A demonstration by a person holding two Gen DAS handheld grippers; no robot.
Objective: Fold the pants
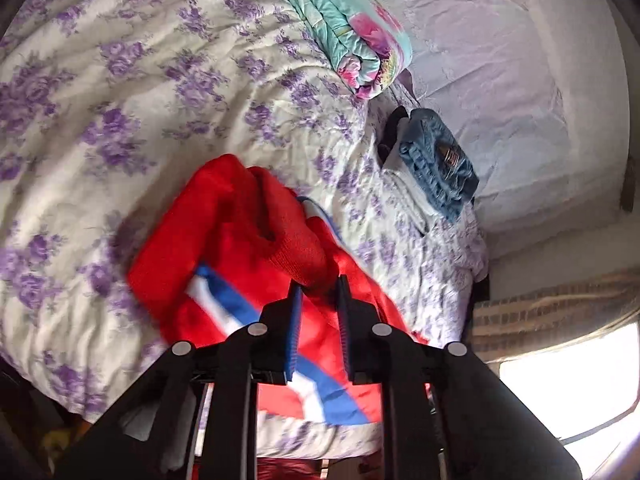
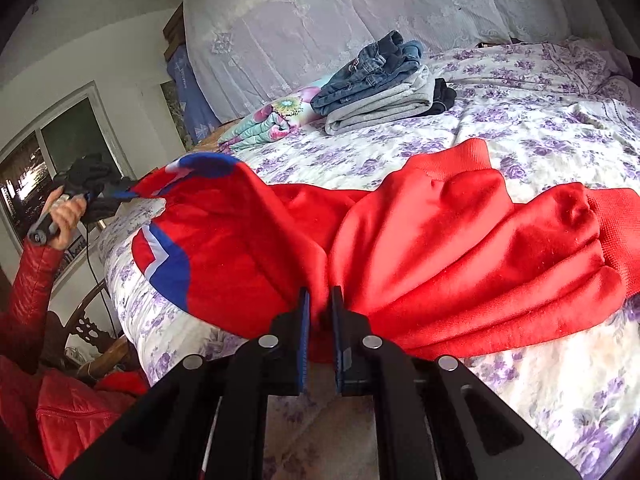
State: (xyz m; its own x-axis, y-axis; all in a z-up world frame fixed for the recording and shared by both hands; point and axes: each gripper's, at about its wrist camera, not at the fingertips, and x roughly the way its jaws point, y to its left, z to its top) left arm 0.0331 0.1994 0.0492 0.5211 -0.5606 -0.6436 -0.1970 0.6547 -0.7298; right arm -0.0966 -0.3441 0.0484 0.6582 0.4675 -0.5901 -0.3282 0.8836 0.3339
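Observation:
Red pants (image 1: 224, 240) with a blue and white side stripe lie bunched across the flowered bed cover (image 1: 120, 80). My left gripper (image 1: 319, 288) is shut on a ribbed red cuff of the pants, and the fabric trails away under it. In the right wrist view the left gripper (image 2: 116, 197) holds that striped end lifted at the bed's left edge, gripped by a hand (image 2: 66, 212). My right gripper (image 2: 320, 298) is shut on a gathered fold of the red pants (image 2: 440, 240) at the near edge. The ribbed waistband lies farther back on the bed.
A folded stack of jeans (image 2: 380, 68) over grey and black clothes sits at the back of the bed cover (image 2: 540, 120), next to a folded floral blanket (image 2: 268, 120). A wooden chair (image 2: 92, 328) and a window (image 2: 40, 168) are at left. A red sleeve (image 2: 32, 280) is lower left.

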